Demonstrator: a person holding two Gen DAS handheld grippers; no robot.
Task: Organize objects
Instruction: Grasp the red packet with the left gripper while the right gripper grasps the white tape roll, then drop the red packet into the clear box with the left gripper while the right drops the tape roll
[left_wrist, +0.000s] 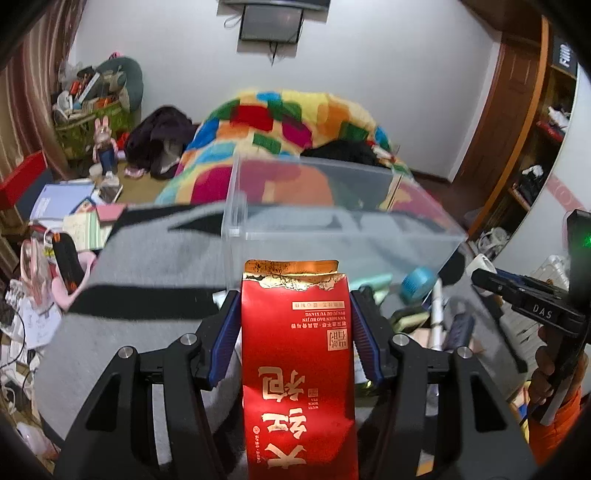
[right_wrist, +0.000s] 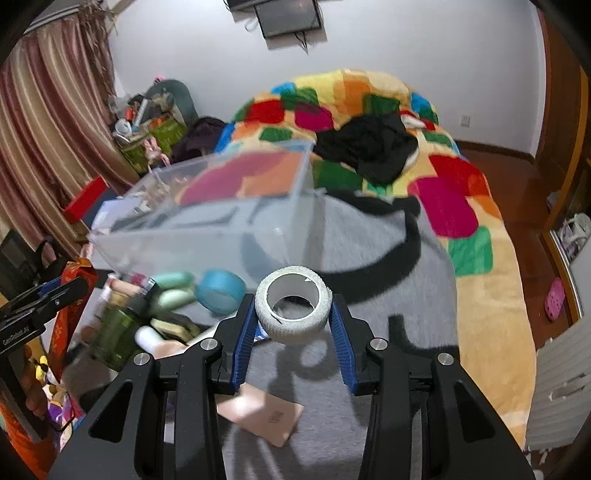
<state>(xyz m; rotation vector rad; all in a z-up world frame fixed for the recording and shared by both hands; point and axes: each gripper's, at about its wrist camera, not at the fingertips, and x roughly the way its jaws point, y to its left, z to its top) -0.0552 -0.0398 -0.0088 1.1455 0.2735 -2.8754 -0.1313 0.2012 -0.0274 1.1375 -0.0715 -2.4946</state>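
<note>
My left gripper (left_wrist: 294, 295) is shut on a red tea packet (left_wrist: 297, 354) with gold lettering, held upright just short of the clear plastic box (left_wrist: 325, 206). My right gripper (right_wrist: 293, 308) is shut on a white tape roll (right_wrist: 293, 310), held above the grey blanket (right_wrist: 369, 332) to the right of the clear plastic box (right_wrist: 207, 218). In the right wrist view the left gripper (right_wrist: 55, 295) with the red packet (right_wrist: 70, 295) shows at the far left. In the left wrist view the right gripper (left_wrist: 480, 277) reaches in from the right edge.
A pile lies by the box: blue tape roll (right_wrist: 219, 290), green oval cases (right_wrist: 173, 290), green jar (right_wrist: 118, 332), white tube (right_wrist: 147, 338). A pink card (right_wrist: 266, 415) lies on the blanket. A patchwork quilt (right_wrist: 443, 184) with black clothing (right_wrist: 369, 147) covers the bed behind.
</note>
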